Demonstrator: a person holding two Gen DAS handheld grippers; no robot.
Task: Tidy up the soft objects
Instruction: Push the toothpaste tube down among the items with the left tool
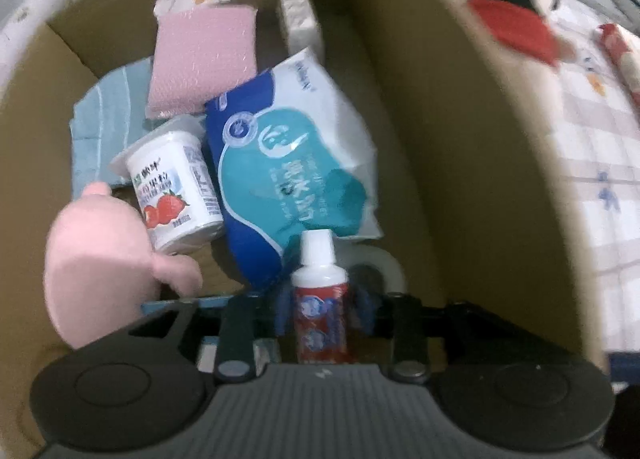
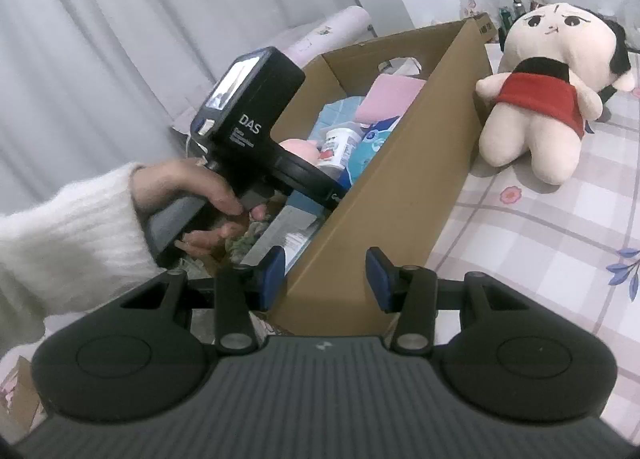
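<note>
My left gripper point(image 1: 324, 303) points down into the cardboard box point(image 1: 440, 139). Its jaws are open, and a red toothpaste tube point(image 1: 320, 299) with a white cap stands between the blue pads with a small gap on each side. A pink plush point(image 1: 100, 259) lies at the box's left. Further in are a pink pad point(image 1: 204, 59) and a teal cloth point(image 1: 104, 119). My right gripper point(image 2: 327, 275) hangs open over the near corner of the box point(image 2: 400, 187) and holds nothing. A cream doll in a red dress point(image 2: 548, 99) sits outside the box on the right.
The box also holds a strawberry yogurt cup point(image 1: 172, 187), a blue and white wipes pack point(image 1: 296, 163), a white carton point(image 1: 300, 15) and a tape roll point(image 1: 380, 263). A hand point(image 2: 192, 187) in a white sleeve grips the left unit. A checked sheet point(image 2: 540, 239) covers the surface.
</note>
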